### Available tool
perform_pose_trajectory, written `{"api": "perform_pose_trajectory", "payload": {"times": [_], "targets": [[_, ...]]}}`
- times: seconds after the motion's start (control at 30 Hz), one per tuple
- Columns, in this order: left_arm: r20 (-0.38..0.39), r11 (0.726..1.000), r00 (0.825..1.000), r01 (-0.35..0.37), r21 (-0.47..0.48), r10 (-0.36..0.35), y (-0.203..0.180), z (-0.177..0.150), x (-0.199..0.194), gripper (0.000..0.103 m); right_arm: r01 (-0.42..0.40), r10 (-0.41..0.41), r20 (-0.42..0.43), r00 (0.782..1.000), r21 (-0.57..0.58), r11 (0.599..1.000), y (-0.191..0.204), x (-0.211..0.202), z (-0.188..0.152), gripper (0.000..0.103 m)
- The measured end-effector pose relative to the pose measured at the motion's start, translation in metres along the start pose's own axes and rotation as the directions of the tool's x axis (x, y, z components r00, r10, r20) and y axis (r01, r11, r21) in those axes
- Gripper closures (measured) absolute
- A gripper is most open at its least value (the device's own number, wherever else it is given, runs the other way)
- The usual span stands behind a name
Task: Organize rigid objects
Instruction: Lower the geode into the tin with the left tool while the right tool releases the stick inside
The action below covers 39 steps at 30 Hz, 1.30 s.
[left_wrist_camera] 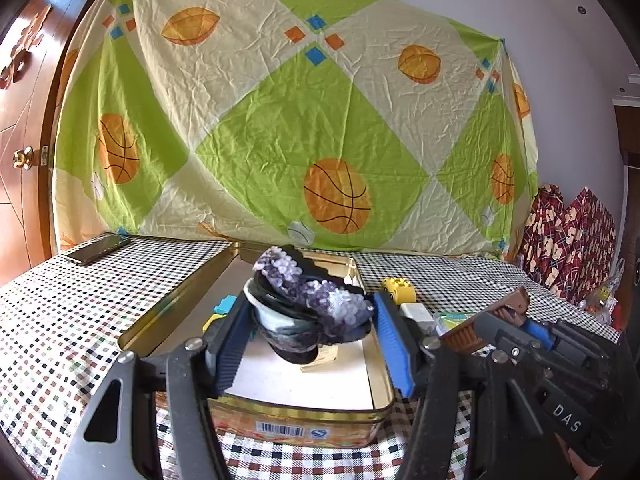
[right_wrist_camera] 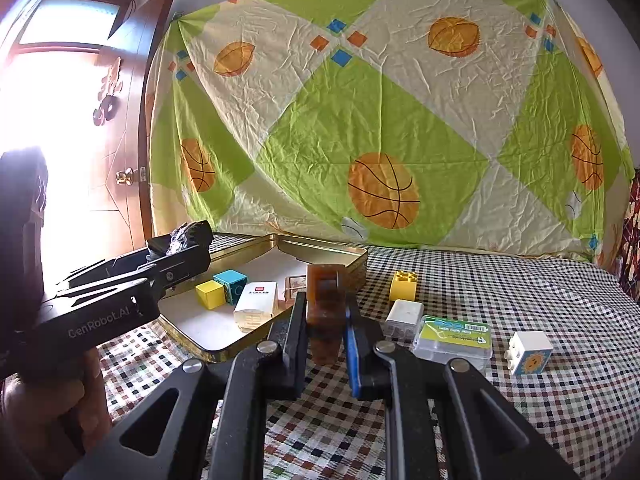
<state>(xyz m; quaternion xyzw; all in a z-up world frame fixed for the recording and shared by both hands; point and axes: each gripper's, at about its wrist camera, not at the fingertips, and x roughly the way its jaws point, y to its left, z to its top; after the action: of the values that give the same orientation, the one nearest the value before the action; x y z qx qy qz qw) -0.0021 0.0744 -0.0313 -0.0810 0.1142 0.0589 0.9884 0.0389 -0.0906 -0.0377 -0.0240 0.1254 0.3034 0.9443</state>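
Note:
My left gripper is shut on a purple crystal geode and holds it above the open gold tin box. It also shows in the right wrist view over the tin's left rim. My right gripper is shut on a brown translucent block, held just right of the tin; it shows in the left wrist view. In the tin lie a yellow cube, a teal cube and a white card box.
On the checkered cloth right of the tin are a yellow brick, a white block, a clear green-labelled case and a white sun brick. A phone lies at the far left. A basketball-print sheet hangs behind.

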Motion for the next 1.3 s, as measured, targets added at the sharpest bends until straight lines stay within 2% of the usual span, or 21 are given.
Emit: {"api": "perform_pose_trajectory", "payload": {"times": [0.87, 1.1, 1.3], "targets": [[-0.024, 0.997, 0.998, -0.058, -0.045, 0.057, 0.041, 0.006, 0.004, 0.043, -0.063, 0.063, -0.026, 0.998, -0.031, 0.998, 0.020, 0.015, 0.011, 0.086], [-0.113, 0.998, 0.993, -0.024, -0.055, 0.018, 0.050, 0.013, 0.022, 0.043, -0.062, 0.061, -0.006, 0.998, -0.065, 0.996, 0.028, 0.013, 0.030, 0.086], [-0.184, 0.999, 0.983, -0.017, -0.044, 0.008, 0.054, 0.026, 0.043, 0.043, -0.104, 0.103, -0.009, 0.995, -0.105, 0.989, 0.035, 0.027, 0.059, 0.086]]}}
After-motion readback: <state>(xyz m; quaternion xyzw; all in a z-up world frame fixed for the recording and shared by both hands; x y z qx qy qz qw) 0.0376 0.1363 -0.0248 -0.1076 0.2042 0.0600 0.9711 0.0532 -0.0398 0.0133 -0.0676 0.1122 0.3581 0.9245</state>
